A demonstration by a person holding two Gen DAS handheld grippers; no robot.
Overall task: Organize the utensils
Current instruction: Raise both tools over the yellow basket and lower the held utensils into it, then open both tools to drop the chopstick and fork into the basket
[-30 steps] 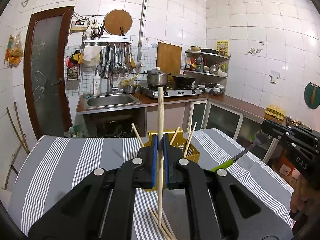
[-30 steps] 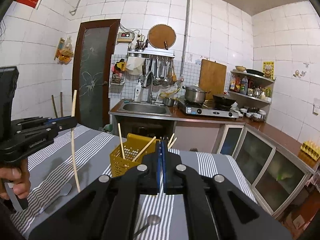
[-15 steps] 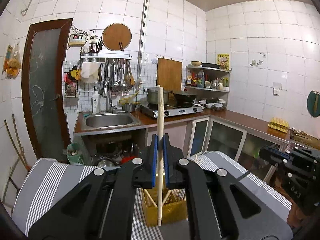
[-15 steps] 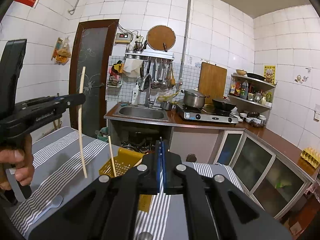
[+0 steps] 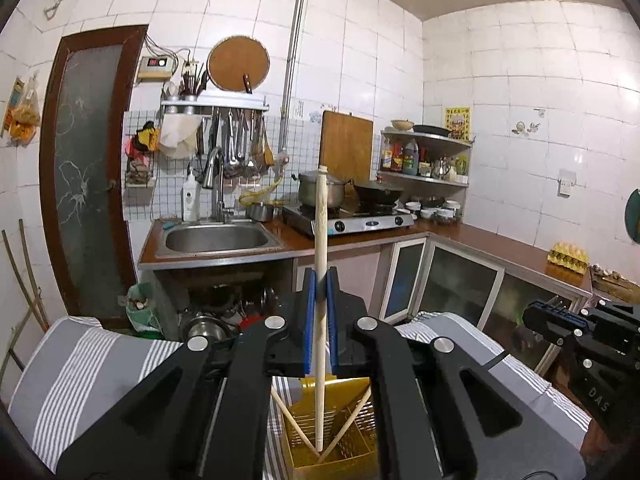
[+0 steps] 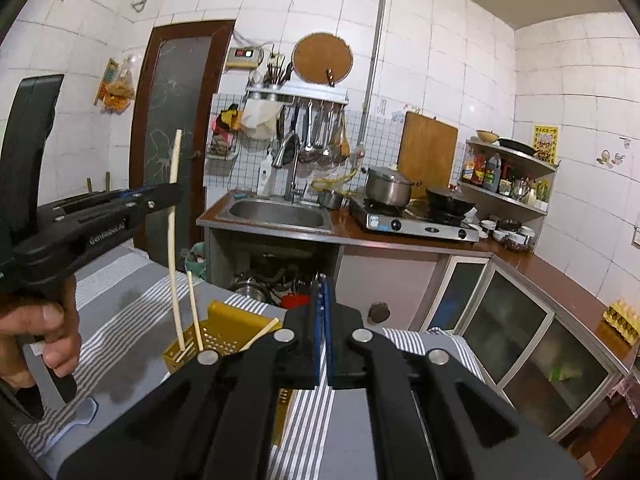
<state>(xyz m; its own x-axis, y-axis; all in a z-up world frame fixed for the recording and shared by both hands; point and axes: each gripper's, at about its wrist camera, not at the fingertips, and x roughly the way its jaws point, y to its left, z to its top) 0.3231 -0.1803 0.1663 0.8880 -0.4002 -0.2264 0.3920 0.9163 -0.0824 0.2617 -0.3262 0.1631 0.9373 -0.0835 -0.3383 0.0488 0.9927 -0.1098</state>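
My left gripper (image 5: 320, 300) pinches a chopstick (image 5: 320, 264) upright, tip inside the yellow basket (image 5: 340, 440); my right gripper (image 6: 322, 320) is closed, empty.

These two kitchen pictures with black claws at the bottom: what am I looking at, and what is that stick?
No robot here: a person holds a black two-finger gripper in each hand, each with a camera looking along its fingers. One picture is from the left gripper, which is shut on an upright chopstick, its lower end inside the yellow basket beside other chopsticks. The other is from the right gripper, shut and seemingly holding nothing; it also shows the person's hand. The basket stands on a table with a striped cloth.
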